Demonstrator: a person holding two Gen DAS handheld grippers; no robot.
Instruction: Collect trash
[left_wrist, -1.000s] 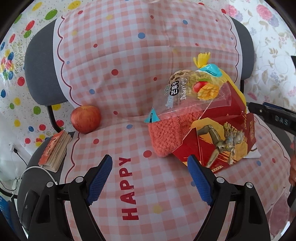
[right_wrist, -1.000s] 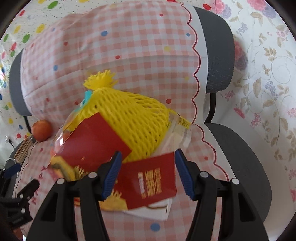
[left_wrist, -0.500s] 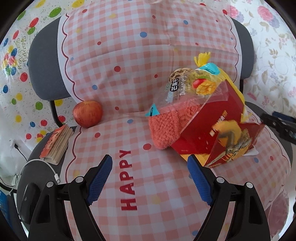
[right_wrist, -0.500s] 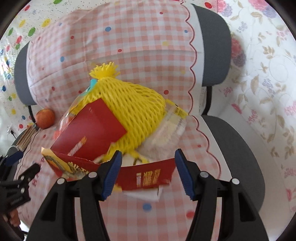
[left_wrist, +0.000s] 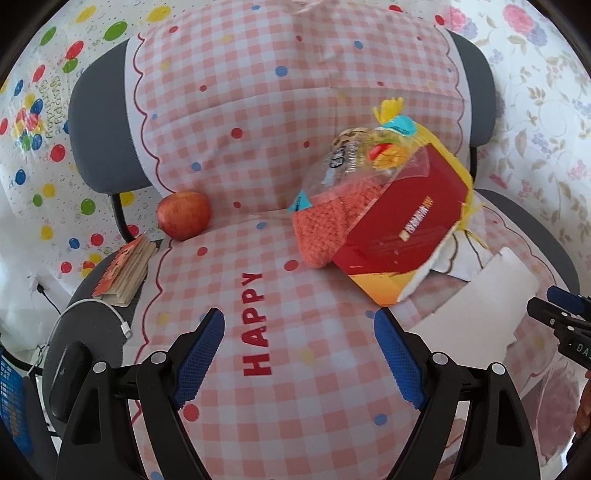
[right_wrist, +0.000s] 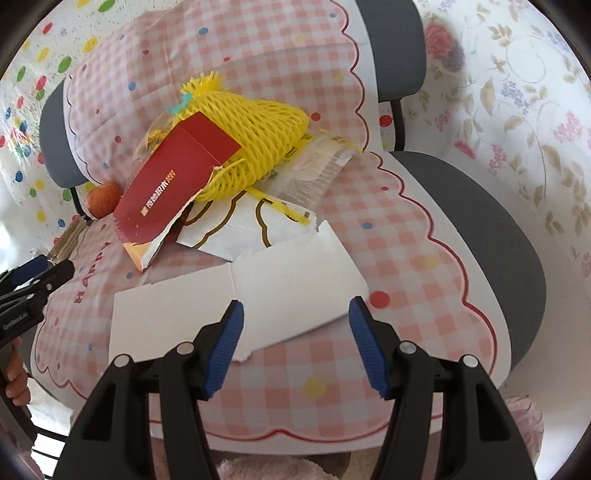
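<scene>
A trash pile sits on the chair's pink checked cloth (left_wrist: 258, 155). In it are a red carton (left_wrist: 406, 225) (right_wrist: 173, 188), a yellow foam net (right_wrist: 255, 136), a clear snack bag (left_wrist: 351, 162), an orange knitted piece (left_wrist: 321, 229), a white paper bag (right_wrist: 251, 225) and a flat white card (right_wrist: 236, 299) (left_wrist: 476, 299). My left gripper (left_wrist: 299, 354) hovers open over the word HAPPY, short of the pile, with nothing between its fingers. My right gripper (right_wrist: 295, 347) is open just above the white card's near edge, and its pads are not pressing it.
A red apple (left_wrist: 184, 215) (right_wrist: 103, 199) rests at the seat's back left. A small book (left_wrist: 125, 271) and a white cable (left_wrist: 110, 314) lie on the grey seat edge left of the cloth. A flowered wall covering (right_wrist: 517, 129) hangs on the right.
The right gripper has pulled back toward the seat's front edge. The red carton has tipped onto its side, and the white card now lies flat in front of the right fingers. The left view shifted slightly.
</scene>
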